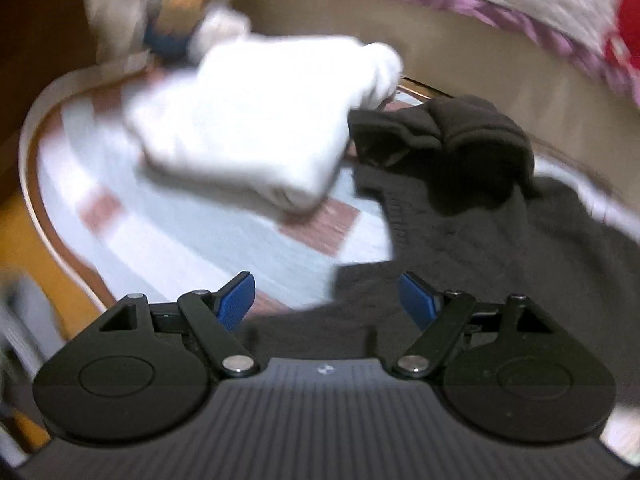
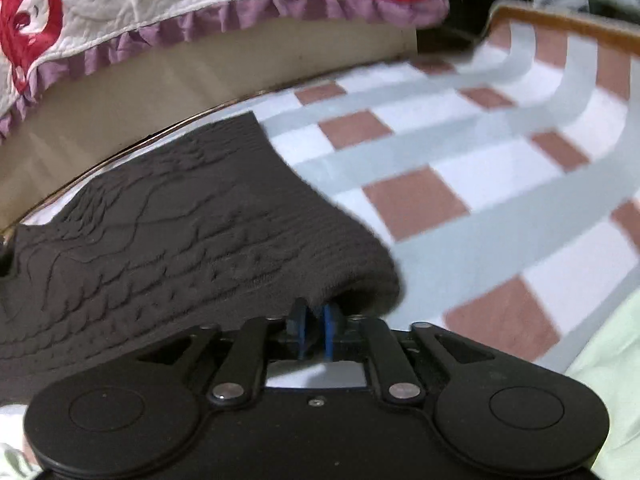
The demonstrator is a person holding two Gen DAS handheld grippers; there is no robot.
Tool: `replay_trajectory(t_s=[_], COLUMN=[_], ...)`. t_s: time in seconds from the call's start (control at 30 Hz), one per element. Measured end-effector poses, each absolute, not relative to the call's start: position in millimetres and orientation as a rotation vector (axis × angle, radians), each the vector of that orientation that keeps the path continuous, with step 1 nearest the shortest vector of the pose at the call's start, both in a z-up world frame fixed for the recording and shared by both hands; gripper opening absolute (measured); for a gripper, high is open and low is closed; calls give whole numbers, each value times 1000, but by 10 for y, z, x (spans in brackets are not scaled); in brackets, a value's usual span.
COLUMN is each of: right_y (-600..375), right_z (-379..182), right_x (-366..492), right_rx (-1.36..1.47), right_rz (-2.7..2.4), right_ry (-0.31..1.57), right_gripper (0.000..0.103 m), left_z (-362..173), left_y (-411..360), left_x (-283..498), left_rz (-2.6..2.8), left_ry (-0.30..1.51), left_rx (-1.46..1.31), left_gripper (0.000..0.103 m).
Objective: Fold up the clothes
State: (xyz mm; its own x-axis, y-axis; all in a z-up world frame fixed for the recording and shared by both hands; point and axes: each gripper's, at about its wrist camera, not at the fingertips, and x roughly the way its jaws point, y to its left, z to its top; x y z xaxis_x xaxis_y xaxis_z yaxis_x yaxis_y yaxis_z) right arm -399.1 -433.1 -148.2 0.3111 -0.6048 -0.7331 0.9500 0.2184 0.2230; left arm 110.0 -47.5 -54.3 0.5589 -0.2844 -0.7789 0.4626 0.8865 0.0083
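Checked tablecloth (image 2: 460, 184) in grey, white and brown squares, with a dark brown knitted sweater (image 2: 168, 232) on it.
Left gripper (image 1: 327, 300) hangs spread and empty above the knit; right gripper (image 2: 314, 320) has its blue pads nearly together, pinching the sweater's folded edge.

Garments, dark brown knit (image 2: 168, 232): 1, near side. Garments, white, folded (image 1: 248, 128): 1, far left. Checked table covers (image 2: 460, 152): 1. Quilts w/ purple frill (image 2: 160, 8): 1, far edge. Grippers: 2, i.e. left gripper (image 1: 328, 300) and right gripper (image 2: 316, 322). Blue pads per gripper: 2.
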Motion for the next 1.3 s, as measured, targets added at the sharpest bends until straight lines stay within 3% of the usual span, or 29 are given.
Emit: replay_trajectory(t_s=[0.03, 0.2, 0.43, 0.57, 0.83, 0.93, 0.97, 1.03, 1.1, 1.17, 1.3], right_y=[-4320, -4188, -4096, -3882, -3431, -3283, -3243, -3195, -3164, -3170, -3190], right_z=[-1441, -1084, -822, -712, -575, -632, -658, -709, -763, -785, -833], right_x=[-3966, -3894, -3112, -2471, -1643, -1530, -1506, -1445, -1395, -1376, -1336], right_rx=[707, 578, 677, 572, 344, 328, 321, 306, 290, 270, 282], right_rz=[-1169, -1203, -663, -417, -185, -164, -158, -140, -122, -118, -117], right_ry=[577, 525, 532, 642, 781, 804, 808, 828, 860, 882, 882], right_gripper=[30, 43, 43, 43, 43, 43, 43, 43, 43, 43, 43], left_z=[-500, -430, -823, -994, -1327, -1490, -1523, -1490, -1426, -1338, -1012], left_y=[-391, 173, 422, 244, -558, -680, -692, -678, -658, -670, -798], left_x=[1102, 1124, 1063, 1192, 1154, 1182, 1192, 1212, 1233, 1277, 1255], left_rz=[-454, -491, -601, -771, -924, -939, -948, -967, -978, -964, -1052], left_ry=[863, 873, 898, 1053, 1018, 1053, 1071, 1078, 1074, 1073, 1073], left_rx=[262, 301, 407, 390, 821, 895, 908, 888, 858, 803, 579], left_gripper=[82, 84, 84, 84, 84, 94, 93, 74, 26, 18, 16])
